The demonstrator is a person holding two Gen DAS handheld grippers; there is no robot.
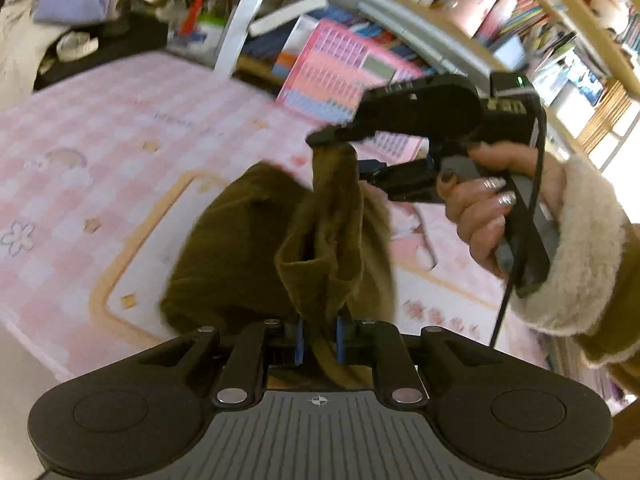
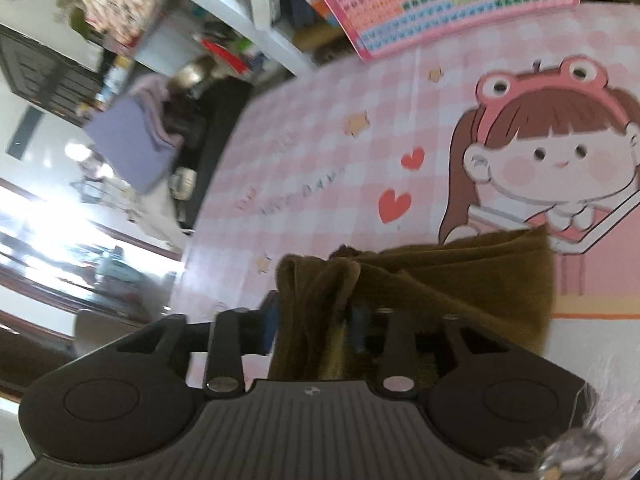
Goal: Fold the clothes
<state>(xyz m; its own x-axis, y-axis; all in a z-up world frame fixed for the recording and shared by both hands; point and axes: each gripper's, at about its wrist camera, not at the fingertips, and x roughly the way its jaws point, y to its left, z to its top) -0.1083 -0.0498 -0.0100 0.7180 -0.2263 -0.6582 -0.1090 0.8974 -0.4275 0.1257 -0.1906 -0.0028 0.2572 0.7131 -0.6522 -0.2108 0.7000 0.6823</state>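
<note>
Your left wrist view is evenly and softly lit, but the bookshelf [image 1: 540, 20] above the pink checked mat [image 1: 120, 128] smears with motion blur and bows hard toward the rim. In your right wrist view, white glare from a window [image 2: 60, 216] left of the mat [image 2: 320, 168] blows out all detail there. The olive garment [image 2: 460, 276] at the mat's near edge is soft and unsharp.
</note>
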